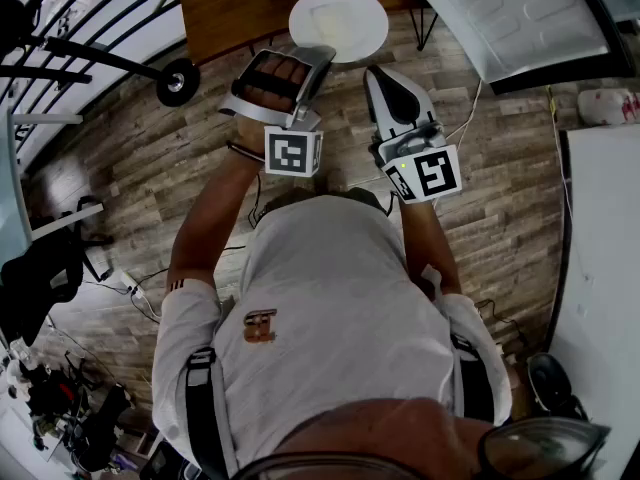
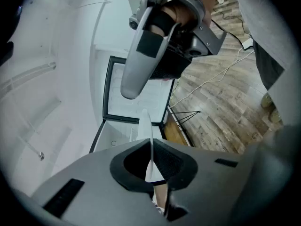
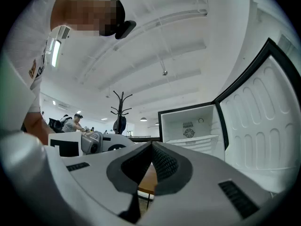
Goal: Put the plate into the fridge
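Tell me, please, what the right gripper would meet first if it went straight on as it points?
Most likely the open fridge, near its compartment's left edge. The right gripper, shut and empty, points over the wooden table towards it; depth is unclear, so the table could come first.

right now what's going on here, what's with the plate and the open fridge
A person holds a pair of tongs in each hand. The left tongs are clamped on the rim of a white plate, held out in front near a wooden table. The right tongs are shut with nothing in them. The fridge stands ahead with its door swung wide open. The plate is not yet inside.
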A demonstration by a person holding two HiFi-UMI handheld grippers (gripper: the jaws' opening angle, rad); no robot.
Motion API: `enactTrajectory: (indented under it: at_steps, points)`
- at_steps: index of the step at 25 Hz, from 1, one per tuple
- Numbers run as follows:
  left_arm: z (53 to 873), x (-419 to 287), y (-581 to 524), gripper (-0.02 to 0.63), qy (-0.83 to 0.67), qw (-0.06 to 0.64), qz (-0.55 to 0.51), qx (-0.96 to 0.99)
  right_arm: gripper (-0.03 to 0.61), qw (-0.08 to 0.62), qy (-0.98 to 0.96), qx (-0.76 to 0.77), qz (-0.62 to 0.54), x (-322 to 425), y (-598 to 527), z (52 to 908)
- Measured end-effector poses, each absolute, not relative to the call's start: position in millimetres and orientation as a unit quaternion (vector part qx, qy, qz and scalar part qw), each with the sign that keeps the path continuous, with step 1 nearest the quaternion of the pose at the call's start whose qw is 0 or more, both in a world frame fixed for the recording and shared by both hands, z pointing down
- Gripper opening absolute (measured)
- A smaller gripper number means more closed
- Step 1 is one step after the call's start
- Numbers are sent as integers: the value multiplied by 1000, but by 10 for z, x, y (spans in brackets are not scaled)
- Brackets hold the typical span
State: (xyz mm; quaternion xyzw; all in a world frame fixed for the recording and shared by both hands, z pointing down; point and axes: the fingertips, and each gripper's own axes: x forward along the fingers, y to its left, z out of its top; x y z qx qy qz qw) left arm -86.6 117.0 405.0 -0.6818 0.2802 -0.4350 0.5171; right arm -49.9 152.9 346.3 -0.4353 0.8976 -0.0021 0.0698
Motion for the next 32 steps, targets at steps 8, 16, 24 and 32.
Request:
enactTrajectory:
  at_steps: [8,16,24,32]
  points:
    - [4043,-808,1087,26,284,513,-443,-678,32,81,901,-426,-5,-417,1469,3440]
    - [4097,-620,912,26,292,511,-453,-670,32,75,906,-417,2,-184,1424,3477]
    - [4099,-473,785,26,299,504,-460,-667,32,73,907,-415,2,52,1397,3502]
    - [4078,-528,504,26,301,507,-460,-664,32,68,906,-418,3,17,1199,3531]
